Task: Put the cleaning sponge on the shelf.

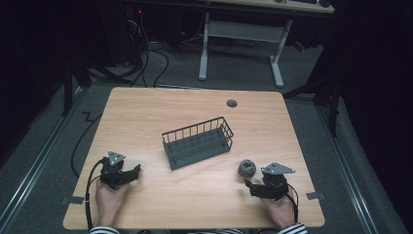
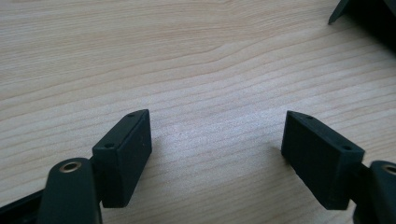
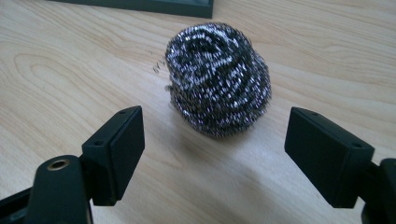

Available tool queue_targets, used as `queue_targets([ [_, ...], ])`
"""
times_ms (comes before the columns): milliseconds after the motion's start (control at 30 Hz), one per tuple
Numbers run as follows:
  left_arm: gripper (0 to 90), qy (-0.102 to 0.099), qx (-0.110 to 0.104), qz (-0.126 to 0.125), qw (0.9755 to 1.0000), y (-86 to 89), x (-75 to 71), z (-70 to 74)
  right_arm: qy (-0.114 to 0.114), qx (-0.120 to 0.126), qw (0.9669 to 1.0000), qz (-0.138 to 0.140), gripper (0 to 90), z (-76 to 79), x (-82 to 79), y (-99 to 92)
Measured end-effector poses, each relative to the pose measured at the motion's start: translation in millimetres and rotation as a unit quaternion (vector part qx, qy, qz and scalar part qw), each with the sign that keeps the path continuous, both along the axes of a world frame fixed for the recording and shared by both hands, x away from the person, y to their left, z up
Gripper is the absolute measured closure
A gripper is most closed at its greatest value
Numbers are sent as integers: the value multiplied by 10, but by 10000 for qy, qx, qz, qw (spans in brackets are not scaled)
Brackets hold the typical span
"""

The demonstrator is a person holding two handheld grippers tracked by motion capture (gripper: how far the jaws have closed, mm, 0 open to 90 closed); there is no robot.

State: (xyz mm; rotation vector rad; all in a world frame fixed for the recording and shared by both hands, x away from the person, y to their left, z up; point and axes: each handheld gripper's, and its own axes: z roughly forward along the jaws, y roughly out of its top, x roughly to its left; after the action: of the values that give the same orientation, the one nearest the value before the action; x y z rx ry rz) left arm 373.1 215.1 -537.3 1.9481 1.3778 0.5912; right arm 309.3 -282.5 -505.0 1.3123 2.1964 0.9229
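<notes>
Left gripper (image 1: 127,174) rests low on the wooden table (image 1: 146,112), jaws spread wide, nothing between them. Wire basket (image 1: 197,142) sits ahead and to its right, well apart. Steel wool scourer (image 3: 218,78) lies just ahead of the right gripper (image 3: 212,140), jaws spread, not yet around it. Likely a pick into the basket. Risks: closing early only nudges the ball away; the springy mesh may squash or snag on the basket wires.
</notes>
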Motion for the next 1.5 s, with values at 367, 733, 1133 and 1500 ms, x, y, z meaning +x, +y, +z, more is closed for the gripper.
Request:
queue_targets([
  [367,247,0,-4,0,10000,1,1,0,154,-103,9998,-93,197,-44,184,66],
  [733,247,1,-24,0,10000,4,3,0,240,-26,9997,-47,232,-81,350,156],
  [1133,246,6,-31,-2,10000,5,3,1,253,-29,9996,-85,336,-109,364,167],
  [1500,245,1,-22,-4,10000,4,3,0,179,192,9997,-25,357,-26,316,120],
])
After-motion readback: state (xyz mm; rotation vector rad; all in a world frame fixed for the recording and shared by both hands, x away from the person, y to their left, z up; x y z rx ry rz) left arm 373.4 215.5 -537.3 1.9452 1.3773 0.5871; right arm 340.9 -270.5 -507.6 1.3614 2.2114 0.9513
